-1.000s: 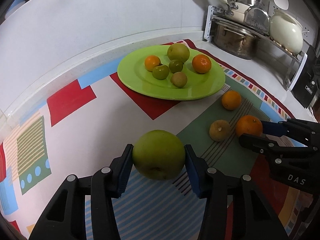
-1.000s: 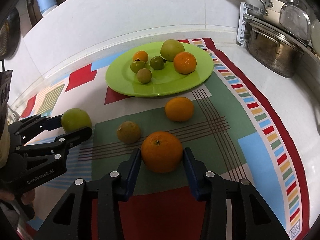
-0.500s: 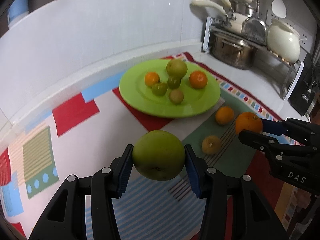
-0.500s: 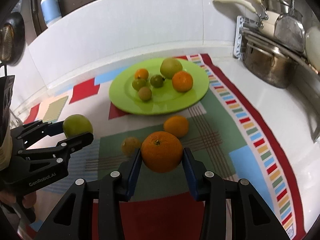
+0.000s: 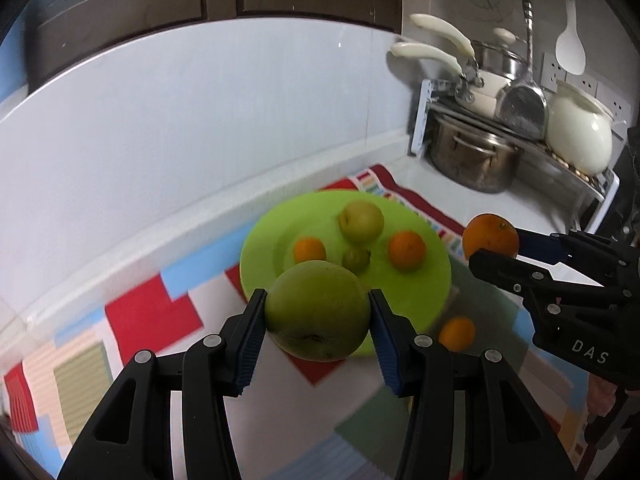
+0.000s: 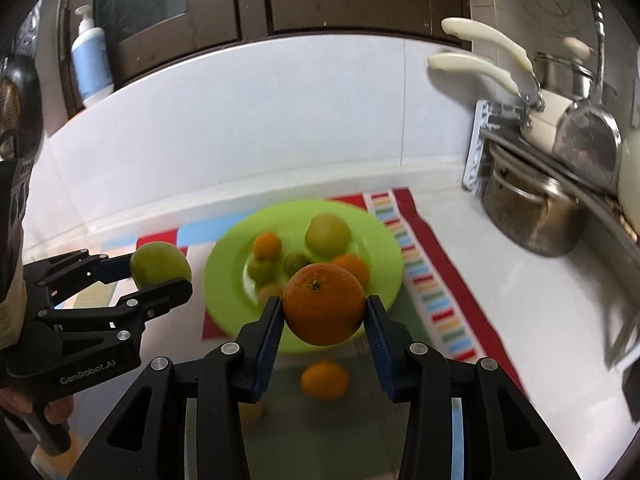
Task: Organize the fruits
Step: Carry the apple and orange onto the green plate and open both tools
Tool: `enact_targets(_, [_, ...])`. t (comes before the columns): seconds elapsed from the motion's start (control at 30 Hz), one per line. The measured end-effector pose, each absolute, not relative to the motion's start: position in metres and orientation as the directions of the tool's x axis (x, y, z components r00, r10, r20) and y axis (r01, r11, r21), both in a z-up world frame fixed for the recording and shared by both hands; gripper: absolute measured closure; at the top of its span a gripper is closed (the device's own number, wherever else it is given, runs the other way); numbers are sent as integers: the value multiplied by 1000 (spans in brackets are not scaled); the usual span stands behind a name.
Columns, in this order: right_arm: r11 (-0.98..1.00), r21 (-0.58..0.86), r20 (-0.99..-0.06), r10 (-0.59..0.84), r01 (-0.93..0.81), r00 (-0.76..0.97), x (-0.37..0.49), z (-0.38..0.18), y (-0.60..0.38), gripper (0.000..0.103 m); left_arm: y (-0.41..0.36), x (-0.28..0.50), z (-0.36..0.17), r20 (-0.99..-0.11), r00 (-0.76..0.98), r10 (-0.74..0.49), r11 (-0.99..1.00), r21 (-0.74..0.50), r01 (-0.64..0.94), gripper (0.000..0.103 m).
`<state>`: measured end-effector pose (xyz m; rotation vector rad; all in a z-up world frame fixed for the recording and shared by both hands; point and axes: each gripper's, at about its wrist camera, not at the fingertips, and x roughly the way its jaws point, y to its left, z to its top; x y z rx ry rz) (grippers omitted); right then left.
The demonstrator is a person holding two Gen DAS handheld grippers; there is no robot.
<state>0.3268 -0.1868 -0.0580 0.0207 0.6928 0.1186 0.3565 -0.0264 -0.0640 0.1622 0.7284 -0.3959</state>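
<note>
My left gripper (image 5: pixel 317 322) is shut on a large green apple (image 5: pixel 318 310), held in the air over the near rim of the green plate (image 5: pixel 264 248). My right gripper (image 6: pixel 323 316) is shut on a big orange (image 6: pixel 324 304), also lifted in front of the plate (image 6: pixel 224 276). The plate carries several small fruits: a green apple (image 5: pixel 361 222), two oranges (image 5: pixel 407 250) and small green ones. A small orange (image 6: pixel 324 380) lies on the mat below the right gripper. In the left wrist view the right gripper (image 5: pixel 496 246) with its orange (image 5: pixel 490 236) shows at the right.
A colourful patterned mat (image 5: pixel 152 312) covers the white counter. A dish rack (image 5: pixel 520 136) with steel pots and a white pot stands at the back right. The white tiled wall (image 5: pixel 200 120) runs behind. A soap bottle (image 6: pixel 90 60) stands on the ledge at the far left.
Both grippers have risen off the mat with their fruits and moved toward the plate. The apple and the big orange now hang in the air.
</note>
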Motion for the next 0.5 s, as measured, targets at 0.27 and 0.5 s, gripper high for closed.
enact_targets(0.27, [993,63,-642,120,-105,757,374,-58,-197,61,-36,406,-69,-675,674,-301,917,-12,398,54])
enact_targets(0.5, [994,61,-670,109,-91,734,417,-74,-211,61,-52,447,-80,-680,669,-301,917,-15,398,54])
